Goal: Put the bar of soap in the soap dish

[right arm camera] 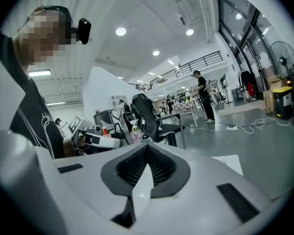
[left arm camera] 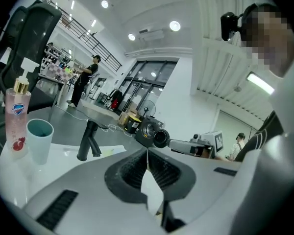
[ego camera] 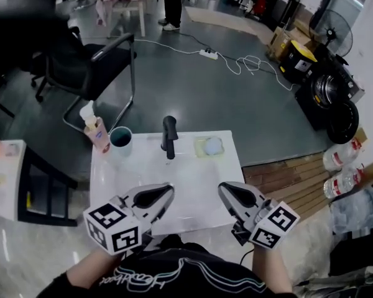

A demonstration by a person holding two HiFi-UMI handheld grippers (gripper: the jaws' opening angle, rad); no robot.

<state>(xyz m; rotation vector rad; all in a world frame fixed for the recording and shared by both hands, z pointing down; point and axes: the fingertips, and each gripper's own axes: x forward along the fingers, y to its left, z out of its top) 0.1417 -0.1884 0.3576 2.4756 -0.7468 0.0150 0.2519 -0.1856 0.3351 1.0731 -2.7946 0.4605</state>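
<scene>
A pale green soap dish (ego camera: 199, 141) sits at the far right of the white table (ego camera: 186, 179), just right of the black tap (ego camera: 168, 137). A pale oval bar of soap (ego camera: 211, 146) lies in it. My left gripper (ego camera: 170, 191) hovers over the table's near edge, its jaws shut with nothing between them. My right gripper (ego camera: 224, 189) is beside it on the right, also shut and empty. In the left gripper view the left gripper (left arm camera: 147, 153) has its jaws meeting at the tip. The right gripper view shows the right gripper (right arm camera: 147, 149) the same way. Both are well short of the dish.
A pink pump bottle (ego camera: 97, 132) and a teal cup (ego camera: 120, 138) stand at the table's far left corner. A black office chair (ego camera: 90, 64) is beyond them. A white side table (ego camera: 3, 172) stands left, water bottles (ego camera: 343, 166) and black equipment (ego camera: 329, 85) right.
</scene>
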